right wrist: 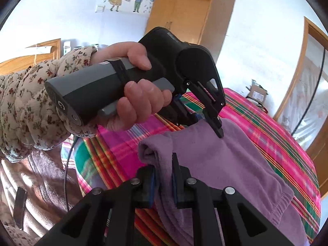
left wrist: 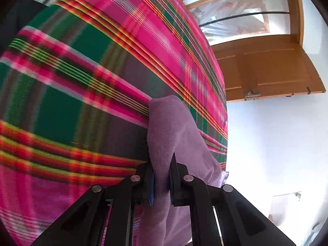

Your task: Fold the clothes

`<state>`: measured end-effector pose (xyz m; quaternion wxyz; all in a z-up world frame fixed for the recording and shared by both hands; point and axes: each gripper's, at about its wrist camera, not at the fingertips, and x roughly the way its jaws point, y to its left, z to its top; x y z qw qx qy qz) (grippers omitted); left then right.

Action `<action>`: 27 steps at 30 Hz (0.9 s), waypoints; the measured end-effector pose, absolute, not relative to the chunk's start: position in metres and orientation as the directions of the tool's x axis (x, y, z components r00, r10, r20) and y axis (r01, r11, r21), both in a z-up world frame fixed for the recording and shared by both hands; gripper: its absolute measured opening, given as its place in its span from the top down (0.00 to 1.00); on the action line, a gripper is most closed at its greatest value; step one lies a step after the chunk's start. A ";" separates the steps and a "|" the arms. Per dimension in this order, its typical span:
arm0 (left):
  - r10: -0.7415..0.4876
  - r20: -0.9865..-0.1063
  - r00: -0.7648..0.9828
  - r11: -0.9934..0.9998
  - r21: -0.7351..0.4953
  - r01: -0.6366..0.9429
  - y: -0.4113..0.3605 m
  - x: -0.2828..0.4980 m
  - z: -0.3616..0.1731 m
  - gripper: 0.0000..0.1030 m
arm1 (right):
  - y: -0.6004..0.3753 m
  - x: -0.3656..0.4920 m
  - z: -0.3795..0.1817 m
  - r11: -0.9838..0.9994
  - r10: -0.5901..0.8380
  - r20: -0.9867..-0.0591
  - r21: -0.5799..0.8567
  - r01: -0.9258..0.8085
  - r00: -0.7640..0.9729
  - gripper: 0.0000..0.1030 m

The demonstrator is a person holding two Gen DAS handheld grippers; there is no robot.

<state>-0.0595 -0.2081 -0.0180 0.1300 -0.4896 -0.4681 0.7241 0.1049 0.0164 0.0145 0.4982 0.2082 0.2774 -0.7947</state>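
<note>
A purple fleece garment (left wrist: 168,127) is lifted off a bed covered in a pink, green and red plaid sheet (left wrist: 82,82). My left gripper (left wrist: 163,172) is shut on a bunched edge of it. In the right wrist view the garment (right wrist: 225,164) drapes to the right over the plaid sheet (right wrist: 266,127). My right gripper (right wrist: 164,170) is shut on its folded left edge. The left gripper (right wrist: 209,125), held by a hand (right wrist: 139,100) in a floral sleeve (right wrist: 30,102), pinches the garment's far edge just above.
A wooden door (left wrist: 266,67) stands open beyond the bed. A tall wooden wardrobe (right wrist: 184,14) and a cardboard box (right wrist: 257,93) are behind the bed. The person's body and a thin cable (right wrist: 67,174) are on the left.
</note>
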 end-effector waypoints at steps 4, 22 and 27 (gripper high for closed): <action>0.627 -0.593 -0.505 -0.518 -0.802 0.298 -0.219 -0.047 -0.022 0.90 | 0.007 0.106 0.015 -0.318 -0.695 -0.607 -0.219 0.922 -0.384 0.87; 0.623 -0.596 -0.507 -0.483 -0.803 0.349 -0.227 -0.032 -0.039 0.87 | -0.018 0.084 -0.005 -0.267 -0.681 -0.664 -0.166 0.949 -0.308 0.86; 0.593 -0.623 -0.510 -0.500 -0.782 0.373 -0.227 -0.031 -0.032 0.78 | -0.018 0.077 -0.013 -0.272 -0.663 -0.686 -0.154 0.950 -0.300 0.82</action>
